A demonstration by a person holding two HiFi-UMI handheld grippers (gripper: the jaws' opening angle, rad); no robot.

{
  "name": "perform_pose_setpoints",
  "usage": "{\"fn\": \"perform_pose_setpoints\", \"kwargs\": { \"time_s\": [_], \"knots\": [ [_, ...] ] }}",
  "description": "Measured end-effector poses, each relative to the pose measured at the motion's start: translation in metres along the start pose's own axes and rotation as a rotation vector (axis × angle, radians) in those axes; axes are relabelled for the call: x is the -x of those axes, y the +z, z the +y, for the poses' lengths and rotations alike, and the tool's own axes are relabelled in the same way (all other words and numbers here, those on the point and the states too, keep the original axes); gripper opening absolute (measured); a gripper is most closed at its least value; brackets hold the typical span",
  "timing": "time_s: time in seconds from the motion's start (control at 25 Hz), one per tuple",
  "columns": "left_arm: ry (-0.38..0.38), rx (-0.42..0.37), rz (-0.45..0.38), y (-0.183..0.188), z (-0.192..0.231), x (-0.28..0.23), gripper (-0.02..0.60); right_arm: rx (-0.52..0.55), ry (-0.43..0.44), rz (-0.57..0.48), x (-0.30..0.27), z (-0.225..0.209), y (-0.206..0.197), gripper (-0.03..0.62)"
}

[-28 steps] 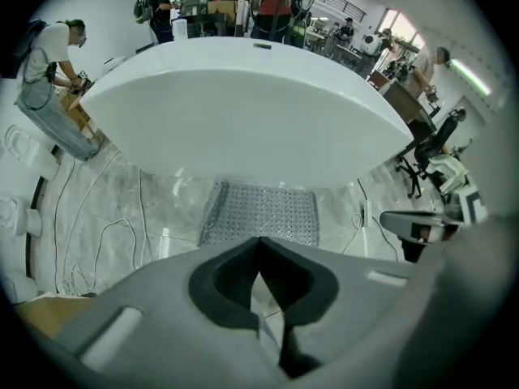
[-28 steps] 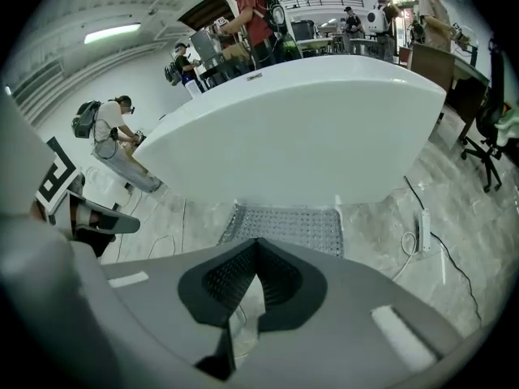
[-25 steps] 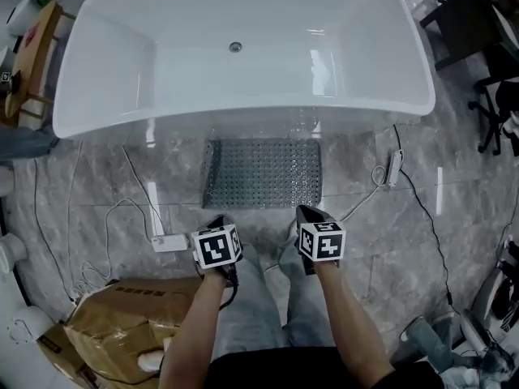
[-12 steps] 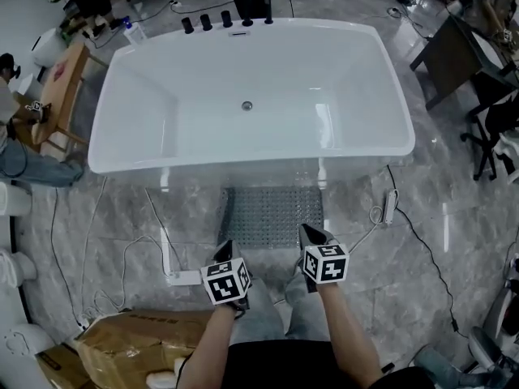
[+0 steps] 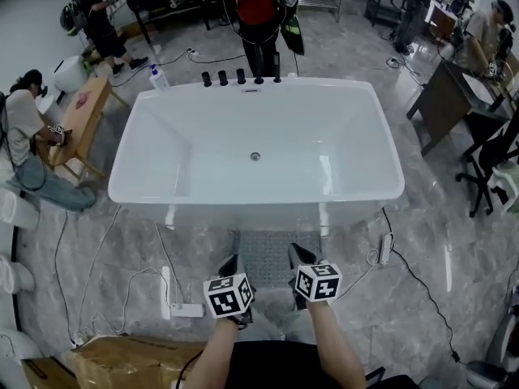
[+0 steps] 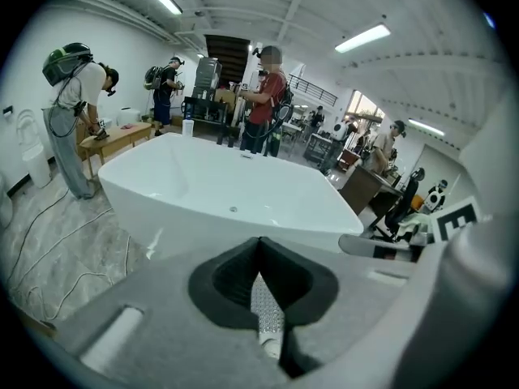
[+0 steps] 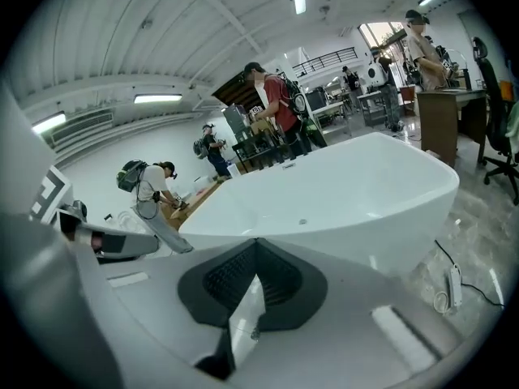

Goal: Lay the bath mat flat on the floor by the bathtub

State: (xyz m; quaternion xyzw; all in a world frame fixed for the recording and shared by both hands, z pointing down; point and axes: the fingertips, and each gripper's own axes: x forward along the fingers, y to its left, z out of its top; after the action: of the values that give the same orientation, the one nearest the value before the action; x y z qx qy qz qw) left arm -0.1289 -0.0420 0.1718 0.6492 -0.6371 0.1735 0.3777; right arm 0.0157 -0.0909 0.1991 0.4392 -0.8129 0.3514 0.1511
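Now the mat [image 5: 268, 251] lies flat on the floor [image 5: 430, 274] at the foot of the tub [image 5: 251, 198] — both grippers hang above it, empty.
The left gripper [image 5: 232, 264] and the right gripper [image 5: 298, 255] are side by side over the mat's near edge, tips angled down toward the tub. In each gripper view the jaws meet at the tips with nothing clamped. Through the slit behind the left pair, the mat's studded surface shows below. The mat sits about midway along the tub's long side, its far edge by the tub wall. A white power strip [image 5: 187, 309] lies on the floor to its left — a cardboard box [image 5: 134, 361] is nearer the bottom edge.
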Motion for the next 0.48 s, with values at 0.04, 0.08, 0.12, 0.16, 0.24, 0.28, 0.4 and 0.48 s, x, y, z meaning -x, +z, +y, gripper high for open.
{"fn": "perform_pose_setpoints", "kwargs": {
  "time_s": [0.04,0.08,0.12,0.16,0.24,0.28,0.4,0.48],
  "knots": [
    [-0.002,0.012,-0.016,0.008,-0.001,0.002,0.005,0.006,0.009,-0.013,0.000,0.004,0.008,0.006],
    [-0.004,0.025,-0.031,0.016,-0.002,0.005,0.006,0.015,0.016,-0.023,0.001,0.008,0.016,0.006],
    [-0.006,0.037,-0.042,0.023,-0.004,0.008,0.006,0.026,0.023,-0.030,0.003,0.013,0.024,0.006],
    [-0.009,0.044,-0.049,0.028,-0.006,0.013,0.006,0.038,0.030,-0.035,0.006,0.017,0.032,0.006],
    [-0.021,0.040,-0.057,0.041,-0.011,0.019,0.006,0.063,0.041,-0.057,0.013,0.027,0.053,0.006],
    [-0.027,0.035,-0.063,0.051,-0.013,0.020,0.006,0.078,0.045,-0.076,0.017,0.031,0.067,0.006],
    [-0.045,0.037,-0.107,0.089,-0.014,0.020,0.006,0.127,0.054,-0.152,0.025,0.042,0.114,0.006],
    [-0.059,0.037,-0.150,0.113,-0.017,0.028,0.006,0.156,0.063,-0.201,0.034,0.052,0.141,0.006]
  ]
}}
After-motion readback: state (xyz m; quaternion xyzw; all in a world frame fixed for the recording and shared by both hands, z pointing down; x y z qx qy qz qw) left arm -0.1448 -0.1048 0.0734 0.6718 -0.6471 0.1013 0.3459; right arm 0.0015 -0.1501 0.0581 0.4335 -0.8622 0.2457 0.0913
